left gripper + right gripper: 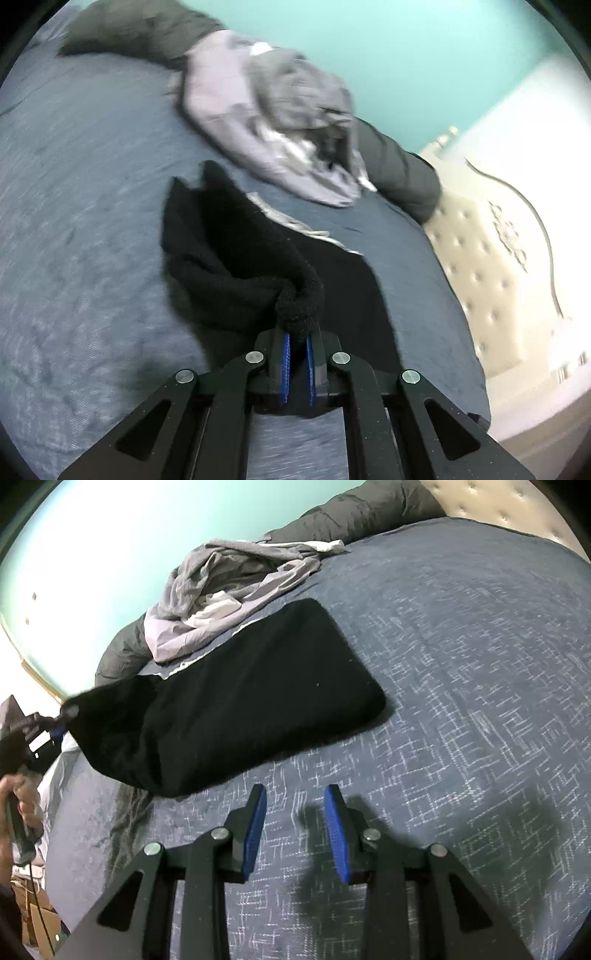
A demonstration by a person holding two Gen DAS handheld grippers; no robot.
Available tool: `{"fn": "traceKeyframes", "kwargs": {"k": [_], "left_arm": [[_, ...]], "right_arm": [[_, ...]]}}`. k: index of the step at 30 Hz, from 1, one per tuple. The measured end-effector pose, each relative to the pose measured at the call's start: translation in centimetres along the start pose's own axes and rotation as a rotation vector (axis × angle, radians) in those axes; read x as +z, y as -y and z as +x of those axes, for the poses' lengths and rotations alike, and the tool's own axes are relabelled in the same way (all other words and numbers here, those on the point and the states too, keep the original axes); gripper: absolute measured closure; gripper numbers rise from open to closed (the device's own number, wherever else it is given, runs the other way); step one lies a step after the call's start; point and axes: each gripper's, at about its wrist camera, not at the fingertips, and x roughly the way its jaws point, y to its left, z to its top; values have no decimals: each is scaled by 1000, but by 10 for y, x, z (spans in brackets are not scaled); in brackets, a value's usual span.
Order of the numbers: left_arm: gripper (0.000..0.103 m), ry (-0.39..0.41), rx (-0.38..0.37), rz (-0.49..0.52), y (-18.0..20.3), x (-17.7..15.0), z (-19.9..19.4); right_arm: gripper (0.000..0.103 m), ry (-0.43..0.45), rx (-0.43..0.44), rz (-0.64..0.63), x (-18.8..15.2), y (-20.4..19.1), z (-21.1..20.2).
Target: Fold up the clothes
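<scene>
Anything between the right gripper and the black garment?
Nothing: only bare blue bedspread separates the open right gripper from the black garment, in the right wrist view.

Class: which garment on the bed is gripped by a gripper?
The black knit garment, pinched by the left gripper. The crumpled grey clothes lie untouched behind it.

Black knit garment [258, 690], corner lifted

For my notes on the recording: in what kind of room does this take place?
Most likely a bedroom: a bed with a blue patterned cover, a tufted headboard, and a grey pillow beside loose clothes.
</scene>
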Motion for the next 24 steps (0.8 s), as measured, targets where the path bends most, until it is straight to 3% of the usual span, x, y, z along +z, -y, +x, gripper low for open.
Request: {"fn": "traceKeyframes", "kwargs": {"k": [5,9,15,17,19,21,24], "left_arm": [[96,-35,-67,109,80,12,29],[96,-103,-120,191,145,-3,81],[95,-366,-72,213,174,-70,193],[93,-396,-61,230,178,-80,205],[82,-399,-54,252,181,-85,208],[60,-382,-60,266,185,-80,199],[53,-337,-25,329,192,-66,174]], "right_arm": [[70,26,19,29,7,9,-10],[70,44,27,64,11,20,-17],[70,39,18,115,15,38,-17],[70,21,2,118,14,40,-14],[70,13,4,121,14,40,-13],[70,12,11,120,15,39,-13],[70,20,38,126,15,38,-14]]}}
